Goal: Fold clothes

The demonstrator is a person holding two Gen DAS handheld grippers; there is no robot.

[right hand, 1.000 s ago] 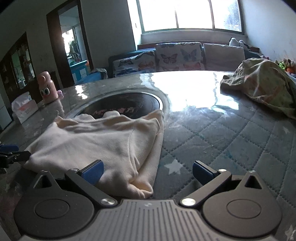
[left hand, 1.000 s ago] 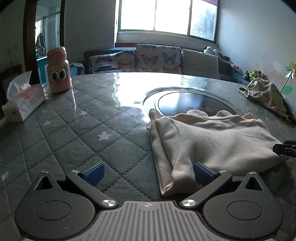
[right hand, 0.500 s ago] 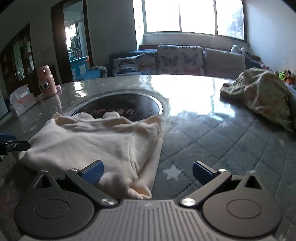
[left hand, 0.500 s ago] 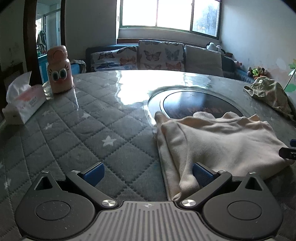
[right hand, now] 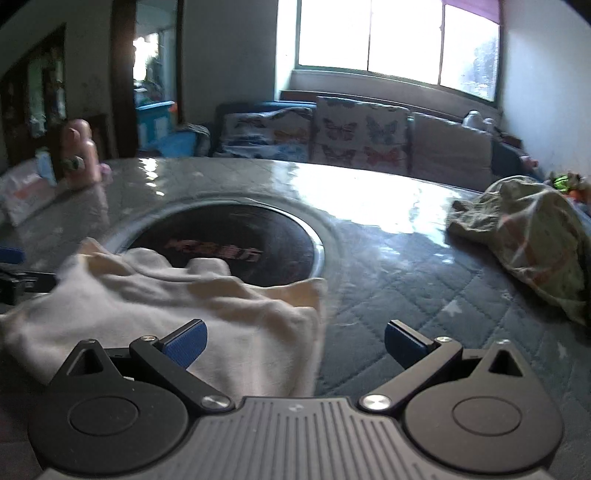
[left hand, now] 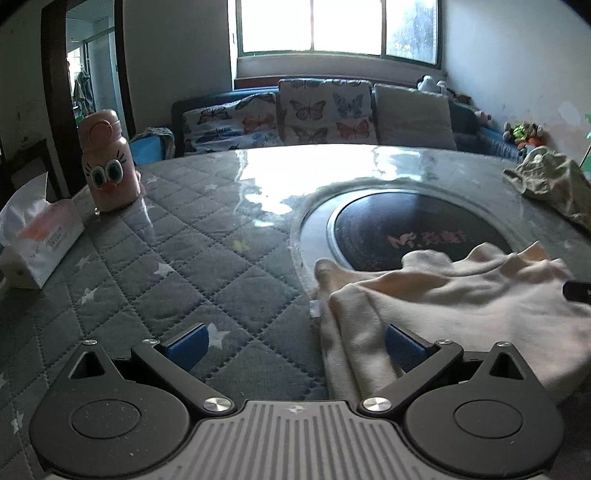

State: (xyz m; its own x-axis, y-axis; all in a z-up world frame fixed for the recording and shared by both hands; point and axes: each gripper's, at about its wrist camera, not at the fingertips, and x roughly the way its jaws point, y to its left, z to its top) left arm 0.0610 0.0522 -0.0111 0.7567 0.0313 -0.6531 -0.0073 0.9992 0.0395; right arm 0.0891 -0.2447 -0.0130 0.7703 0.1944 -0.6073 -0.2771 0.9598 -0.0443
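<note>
**Around the round table**

We see a round table [left hand: 192, 236] covered in grey quilted cloth with small stars under a glossy clear sheet, and a dark circular inset [left hand: 417, 229] at its centre. Near the left edge stands a pink bottle with cartoon eyes [left hand: 107, 162], upright, and just beside it, closer to us, a tissue box [left hand: 40, 240] with a tissue sticking up. Behind the table we find a sofa with butterfly-print cushions [left hand: 325, 110] and a plain grey cushion [left hand: 413, 114] under a bright window [left hand: 340, 26]. Soft toys [left hand: 522, 131] sit at the right by the wall.
</note>
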